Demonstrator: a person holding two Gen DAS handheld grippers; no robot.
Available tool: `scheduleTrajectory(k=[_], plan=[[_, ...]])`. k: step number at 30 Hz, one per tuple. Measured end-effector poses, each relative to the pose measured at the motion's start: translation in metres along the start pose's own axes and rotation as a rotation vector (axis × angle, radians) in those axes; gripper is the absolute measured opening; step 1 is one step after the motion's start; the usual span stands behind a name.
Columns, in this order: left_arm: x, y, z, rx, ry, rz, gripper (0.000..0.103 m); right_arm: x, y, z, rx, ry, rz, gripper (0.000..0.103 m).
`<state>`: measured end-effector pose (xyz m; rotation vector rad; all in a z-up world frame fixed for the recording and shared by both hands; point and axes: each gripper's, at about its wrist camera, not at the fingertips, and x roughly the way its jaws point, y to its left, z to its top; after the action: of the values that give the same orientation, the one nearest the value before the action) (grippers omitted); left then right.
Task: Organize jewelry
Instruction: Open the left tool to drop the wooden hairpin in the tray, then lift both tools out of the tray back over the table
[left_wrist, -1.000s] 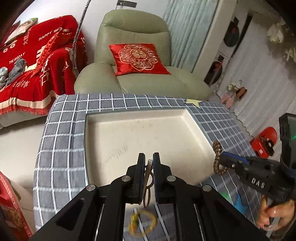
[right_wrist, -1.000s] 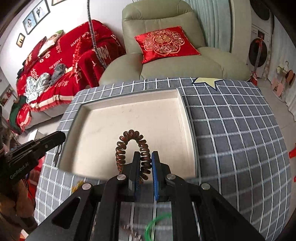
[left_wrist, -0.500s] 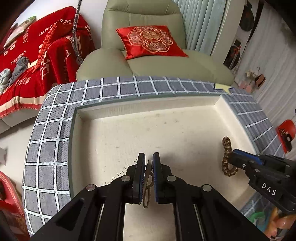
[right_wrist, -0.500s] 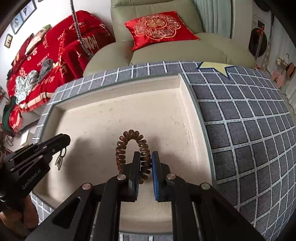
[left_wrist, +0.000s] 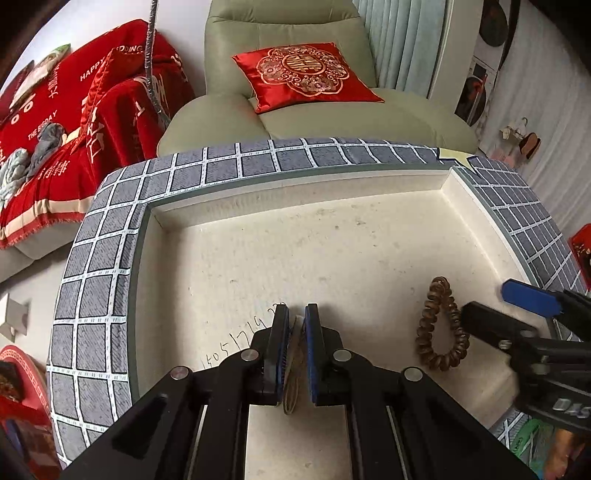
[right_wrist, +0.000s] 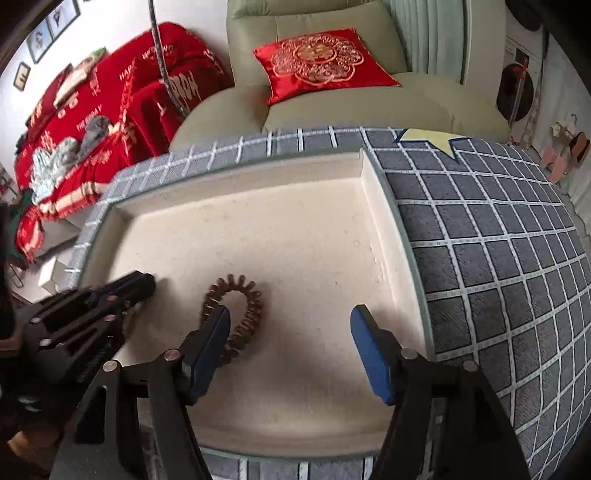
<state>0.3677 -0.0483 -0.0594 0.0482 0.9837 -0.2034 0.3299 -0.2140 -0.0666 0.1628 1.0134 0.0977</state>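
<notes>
The right gripper (right_wrist: 291, 332) hangs low over the cream tray (right_wrist: 317, 229), its jaws opening. The brown spiral bracelet (right_wrist: 243, 314) lies on the tray floor against the inner face of the left blue pad, touching nothing on the other side. The left gripper (left_wrist: 295, 347) is beside it over the same tray, jaws narrow and clamped on a small thin metal piece (left_wrist: 291, 373) that hangs between the pads. The tray sits on a grey checked tabletop (right_wrist: 498, 240).
</notes>
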Motion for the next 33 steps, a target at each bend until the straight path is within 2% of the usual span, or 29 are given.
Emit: scheduleTrajectory(k=[8,18,19,20,21,22,27,29,31,33], plan=[[-0.001,-0.002,0.001,0.013,-0.017,0.012,0.025,-0.040,-0.011,-0.014,0.052,-0.062,0.024,0.071],[-0.012,-0.004,0.005,0.002,-0.061,-0.009,0.026,-0.079,-0.028,-0.038,0.122,-0.102,0.052,0.071],[-0.014,-0.005,0.006,0.003,-0.066,-0.014,0.041,-0.081,-0.028,-0.041,0.122,-0.103,0.051,0.071],[-0.016,-0.005,0.007,0.003,-0.069,-0.016,0.070,-0.083,-0.028,-0.044,0.124,-0.104,0.050,0.071],[-0.017,-0.005,0.008,-0.003,-0.068,-0.005,0.103,-0.085,-0.030,-0.046,0.126,-0.105,0.051,0.071],[-0.021,-0.005,0.008,-0.012,-0.110,0.017,0.103,-0.086,-0.030,-0.048,0.131,-0.105,0.054,0.071],[-0.025,-0.008,0.013,0.016,-0.125,0.028,0.103,-0.093,-0.032,-0.057,0.138,-0.110,0.058,0.072],[-0.033,-0.010,0.012,0.035,-0.154,0.045,0.103,-0.099,-0.034,-0.060,0.146,-0.121,0.068,0.084],[-0.046,-0.010,0.008,0.048,-0.182,0.056,0.103,-0.108,-0.034,-0.065,0.148,-0.149,0.089,0.084],[-0.060,-0.008,0.002,0.058,-0.199,0.058,0.103,-0.122,-0.033,-0.071,0.139,-0.192,0.103,0.096]])
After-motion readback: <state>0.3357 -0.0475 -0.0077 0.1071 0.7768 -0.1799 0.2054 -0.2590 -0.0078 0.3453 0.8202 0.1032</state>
